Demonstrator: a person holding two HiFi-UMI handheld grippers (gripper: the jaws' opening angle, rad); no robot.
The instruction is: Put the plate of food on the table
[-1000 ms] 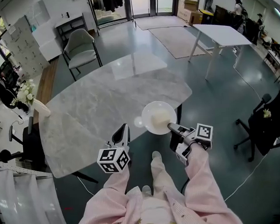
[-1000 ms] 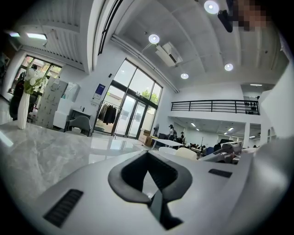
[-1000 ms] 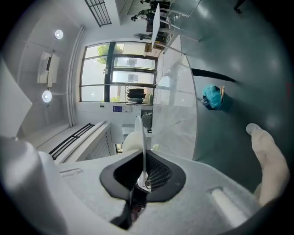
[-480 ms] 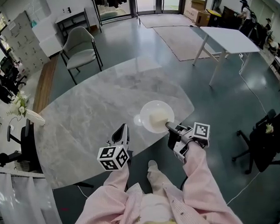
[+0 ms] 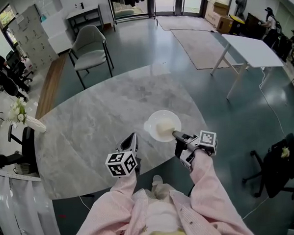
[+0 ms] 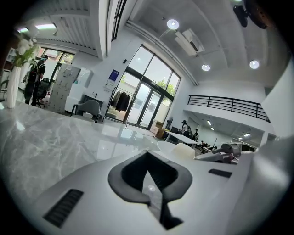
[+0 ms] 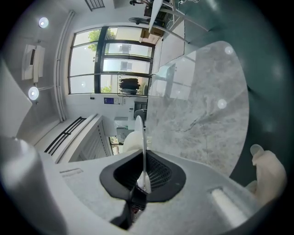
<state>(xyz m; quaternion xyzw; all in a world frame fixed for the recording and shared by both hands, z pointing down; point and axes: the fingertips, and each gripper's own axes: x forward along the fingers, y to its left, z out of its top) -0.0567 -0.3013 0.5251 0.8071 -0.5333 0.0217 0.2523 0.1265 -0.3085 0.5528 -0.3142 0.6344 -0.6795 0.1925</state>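
Observation:
A white plate (image 5: 162, 125) with a pale mound of food (image 5: 165, 123) hangs over the grey marble table (image 5: 98, 127), near its right front edge. My right gripper (image 5: 176, 134) is shut on the plate's near rim. In the right gripper view the rim (image 7: 140, 133) runs edge-on between the pads of that gripper (image 7: 143, 180). I cannot tell whether the plate touches the tabletop. My left gripper (image 5: 131, 140) is shut and empty, to the left of the plate over the table's front edge. From the left gripper (image 6: 149, 186) view the plate (image 6: 177, 149) lies ahead to the right.
A grey chair (image 5: 90, 46) stands beyond the table's far side. A vase of white flowers (image 5: 27, 121) sits at the table's left end. A white table (image 5: 254, 47) is at the back right and a black office chair (image 5: 275, 167) at the right.
Both grippers and the plate have moved forward, from the table's front edge to further in over the tabletop. The right gripper's hold on the rim is the same.

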